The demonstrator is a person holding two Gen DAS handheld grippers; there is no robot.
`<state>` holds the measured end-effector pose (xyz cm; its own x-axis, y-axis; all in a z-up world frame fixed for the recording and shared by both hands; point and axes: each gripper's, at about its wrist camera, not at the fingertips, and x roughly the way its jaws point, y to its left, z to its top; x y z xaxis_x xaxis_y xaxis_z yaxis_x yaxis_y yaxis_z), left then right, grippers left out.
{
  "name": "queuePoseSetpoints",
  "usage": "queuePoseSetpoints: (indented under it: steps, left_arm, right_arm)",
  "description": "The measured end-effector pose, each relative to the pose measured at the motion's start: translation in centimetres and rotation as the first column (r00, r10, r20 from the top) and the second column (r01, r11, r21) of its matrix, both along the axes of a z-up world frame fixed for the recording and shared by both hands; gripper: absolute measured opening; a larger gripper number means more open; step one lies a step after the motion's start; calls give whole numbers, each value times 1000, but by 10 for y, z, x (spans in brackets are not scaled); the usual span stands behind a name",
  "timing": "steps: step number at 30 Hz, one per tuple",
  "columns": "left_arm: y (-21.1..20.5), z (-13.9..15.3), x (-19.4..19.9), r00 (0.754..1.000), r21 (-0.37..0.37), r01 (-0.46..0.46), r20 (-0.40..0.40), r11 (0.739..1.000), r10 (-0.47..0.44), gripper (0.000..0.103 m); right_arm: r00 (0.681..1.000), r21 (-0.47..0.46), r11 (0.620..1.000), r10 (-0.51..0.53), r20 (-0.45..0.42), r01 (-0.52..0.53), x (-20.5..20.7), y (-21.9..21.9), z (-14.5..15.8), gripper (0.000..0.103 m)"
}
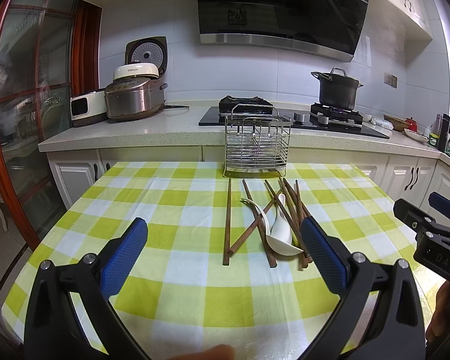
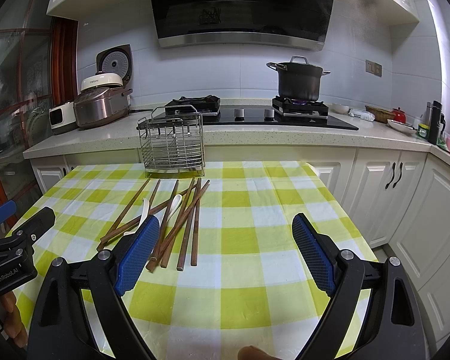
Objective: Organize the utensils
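Observation:
Several brown wooden chopsticks [image 1: 227, 222] and two white ceramic spoons [image 1: 282, 234] lie in a loose pile on the green checked tablecloth [image 1: 171, 210]. A wire utensil rack [image 1: 257, 141] stands empty behind them at the table's far edge. My left gripper [image 1: 225, 228] is open and empty above the cloth, left of the pile, its right finger in front of the pile's edge. In the right wrist view the chopsticks [image 2: 195, 225], spoons [image 2: 175, 204] and rack [image 2: 172, 142] sit left of centre. My right gripper [image 2: 225, 225] is open and empty, right of the pile.
A stone counter [image 1: 129, 132] runs behind the table with rice cookers [image 1: 132, 99], a black hob [image 2: 255, 117] and a dark pot [image 2: 298, 79] over a lit burner. White cabinets [image 2: 390, 192] stand to the right. The right gripper's body [image 1: 435, 231] shows at the left view's right edge.

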<state>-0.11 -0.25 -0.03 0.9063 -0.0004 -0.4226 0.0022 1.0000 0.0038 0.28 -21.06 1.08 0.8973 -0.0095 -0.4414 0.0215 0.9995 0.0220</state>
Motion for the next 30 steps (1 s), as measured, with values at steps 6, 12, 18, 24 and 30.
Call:
queuePoseSetpoints:
  steps: [6, 12, 18, 24, 30]
  left_arm:
    - [0, 0, 0, 1000, 1, 1, 0, 1000, -1, 99]
    - [0, 0, 0, 1000, 0, 0, 1, 1000, 0, 99]
    - [1, 1, 0, 1000, 0, 2, 0, 1000, -2, 99]
    - [1, 2, 0, 1000, 1, 3, -1, 1000, -3, 99]
    - [1, 3, 0, 1000, 0, 3, 1, 1000, -3, 99]
  right_arm:
    - [1000, -1, 1000, 0, 0, 0, 0, 0, 0, 85]
    - [1000, 0, 1000, 0, 0, 0, 0, 0, 0, 85]
    - [1000, 0, 1000, 0, 0, 0, -1, 0, 0, 85]
    - [1000, -1, 1000, 0, 0, 0, -1, 0, 0, 85]
    - [1000, -1, 1000, 0, 1, 0, -1, 0, 1, 85]
